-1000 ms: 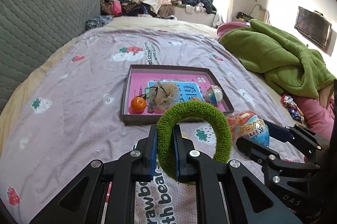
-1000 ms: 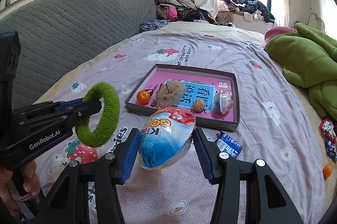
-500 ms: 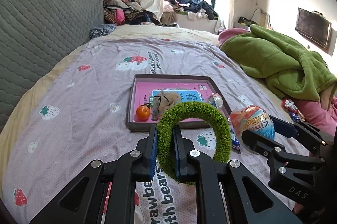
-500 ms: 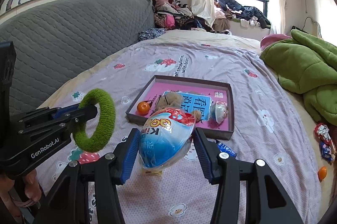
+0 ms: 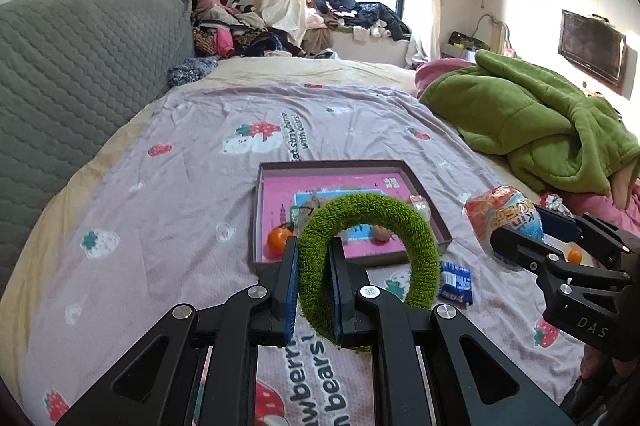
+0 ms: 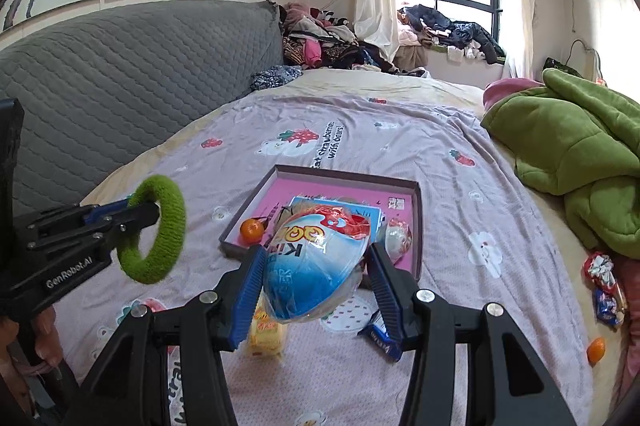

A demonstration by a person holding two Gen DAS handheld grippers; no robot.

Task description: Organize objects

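Note:
My left gripper (image 5: 314, 258) is shut on a fuzzy green ring (image 5: 416, 234), held upright above the bedspread; it also shows in the right wrist view (image 6: 168, 222). My right gripper (image 6: 316, 262) is shut on a blue, white and red egg-shaped candy pack (image 6: 316, 258), also seen at the right of the left wrist view (image 5: 504, 214). A shallow box with a pink floor (image 5: 276, 194) lies ahead on the bed and holds a small orange (image 5: 279, 240), a brown plush partly hidden behind the ring, and a wrapped candy (image 6: 398, 234).
A blue snack packet (image 5: 456, 282) and a yellow packet (image 6: 268, 330) lie on the bedspread near the box. A green blanket (image 5: 528, 122) is piled at the right, with candies (image 6: 604, 282) and an orange (image 6: 596, 350) beside it. A grey headboard (image 5: 80, 66) stands at the left.
Both grippers have risen and drawn back from the box with their loads still held. The blue and yellow packets on the bedspread have come into view.

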